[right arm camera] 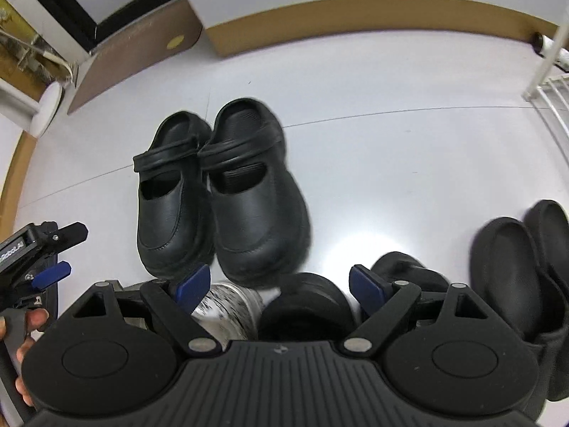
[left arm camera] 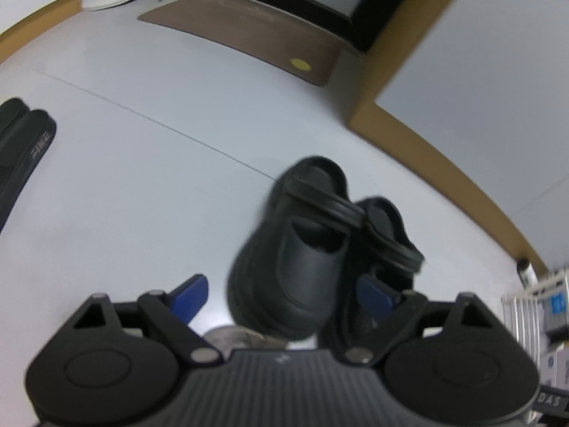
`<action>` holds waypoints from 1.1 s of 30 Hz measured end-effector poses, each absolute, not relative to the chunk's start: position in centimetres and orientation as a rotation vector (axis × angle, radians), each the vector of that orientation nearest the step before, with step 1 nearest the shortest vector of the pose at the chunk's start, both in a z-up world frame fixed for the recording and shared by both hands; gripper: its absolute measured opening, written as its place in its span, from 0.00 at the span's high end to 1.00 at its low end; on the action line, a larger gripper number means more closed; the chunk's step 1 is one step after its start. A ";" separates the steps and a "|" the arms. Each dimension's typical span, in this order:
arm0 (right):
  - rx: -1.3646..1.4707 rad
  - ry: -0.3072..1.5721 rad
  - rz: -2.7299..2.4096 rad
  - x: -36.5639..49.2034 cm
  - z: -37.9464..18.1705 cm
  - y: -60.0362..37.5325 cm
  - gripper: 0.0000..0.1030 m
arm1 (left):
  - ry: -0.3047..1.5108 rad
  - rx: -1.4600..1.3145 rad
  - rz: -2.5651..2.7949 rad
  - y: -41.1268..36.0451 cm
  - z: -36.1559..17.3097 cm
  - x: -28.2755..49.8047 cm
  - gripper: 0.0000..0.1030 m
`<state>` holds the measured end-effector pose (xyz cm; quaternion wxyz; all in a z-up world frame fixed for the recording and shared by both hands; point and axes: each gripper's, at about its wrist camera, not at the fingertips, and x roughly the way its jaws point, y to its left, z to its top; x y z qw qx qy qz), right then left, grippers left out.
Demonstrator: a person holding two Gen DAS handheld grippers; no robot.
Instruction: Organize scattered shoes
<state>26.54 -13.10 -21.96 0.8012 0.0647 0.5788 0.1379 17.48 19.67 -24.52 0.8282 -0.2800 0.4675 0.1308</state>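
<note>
1. The right gripper (right arm camera: 279, 286) is held wide open and empty above the pale floor (right arm camera: 391, 149).
2. The left gripper (left arm camera: 284, 293) is likewise spread wide, nothing clamped between its blue pads (left arm camera: 190, 297).
3. A pair of black clogs (right arm camera: 220, 192) is seen side by side, touching, just beyond the right gripper.
4. Black slippers (right arm camera: 522, 267) lie to the right.

Even, cool, fairly bright light in both views. Glare patch on the glossy pale grey floor (right arm camera: 355, 245), lower centre of the right wrist view. Soft motion blur on the chunky black strapped clogs (left arm camera: 295, 256). Strong fisheye bending and dark corner vignetting.
</note>
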 end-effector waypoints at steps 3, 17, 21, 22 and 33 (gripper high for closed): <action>0.143 1.233 0.284 26.0 -20.2 -14.8 0.14 | 1.047 -0.562 0.257 18.1 -22.9 17.4 0.11; 0.262 1.240 0.317 20.1 -10.0 -21.2 0.13 | 1.204 -0.294 0.167 10.1 -12.0 14.7 0.09; 0.253 1.217 0.314 17.4 -7.4 -23.3 0.13 | 1.208 -0.270 0.164 8.3 -8.6 12.7 0.09; 0.256 1.206 0.306 17.0 -6.8 -23.9 0.13 | 1.203 -0.262 0.168 8.0 -8.0 12.3 0.09; 0.208 0.994 0.245 11.3 1.3 -28.4 0.08 | 1.108 -0.254 0.105 3.5 -1.2 5.7 0.09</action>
